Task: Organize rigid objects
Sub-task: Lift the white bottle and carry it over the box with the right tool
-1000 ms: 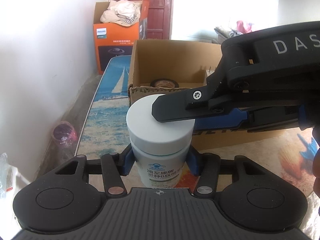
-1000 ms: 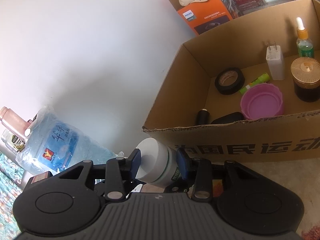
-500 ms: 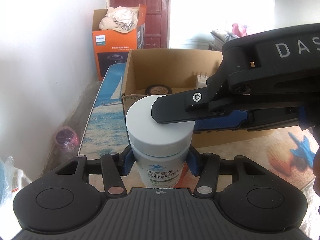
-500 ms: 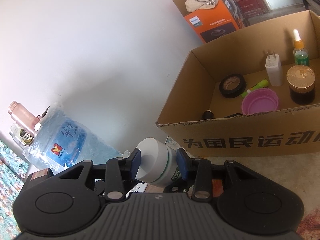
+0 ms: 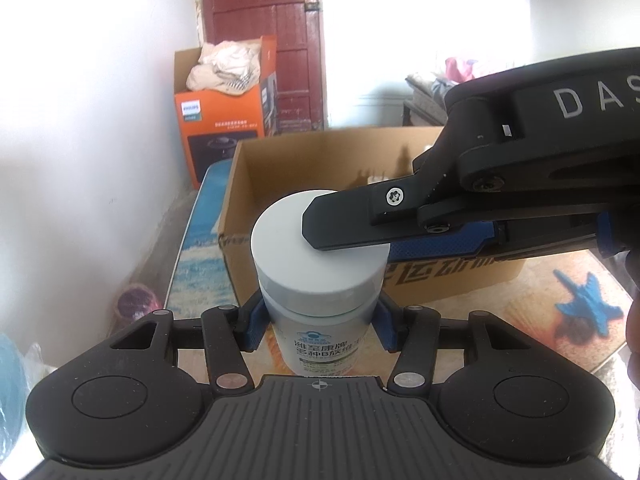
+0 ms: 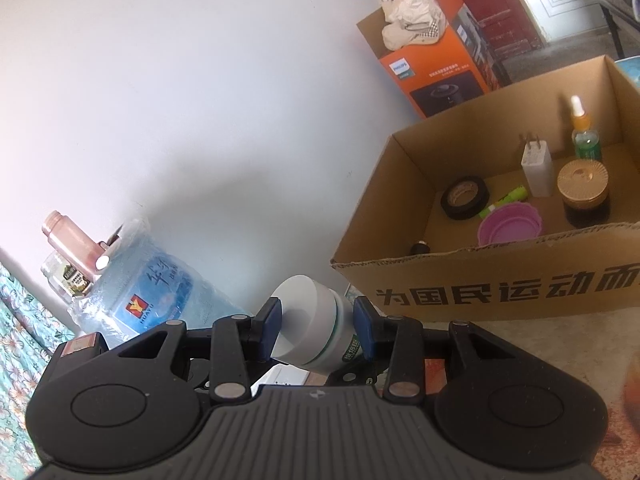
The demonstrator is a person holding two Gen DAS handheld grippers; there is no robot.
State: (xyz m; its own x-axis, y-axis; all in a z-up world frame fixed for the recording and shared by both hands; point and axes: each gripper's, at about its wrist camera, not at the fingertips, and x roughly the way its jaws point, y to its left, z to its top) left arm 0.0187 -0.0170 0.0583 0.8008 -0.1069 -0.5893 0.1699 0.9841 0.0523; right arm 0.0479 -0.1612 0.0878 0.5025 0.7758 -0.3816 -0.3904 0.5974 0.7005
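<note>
White bottle (image 5: 320,280) is held upright in front of the cardboard box (image 6: 500,288), near its left corner. Left gripper (image 5: 320,320) clamps its body w/ blue pads; right gripper (image 6: 316,330) pinches its cap from the side. Tape roll (image 6: 466,197) & pink lid (image 6: 510,226) lie inside the box.

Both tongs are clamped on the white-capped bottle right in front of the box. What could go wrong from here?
1. The left tongs grip the bottle body while the right tongs grip its cap; pulling apart could twist the cap loose or drop the bottle.
2. The cardboard box near wall stands between bottle and interior; a low carry could catch its rim.
3. Dropped in, it may topple the upright charger or dropper bottle.
</note>
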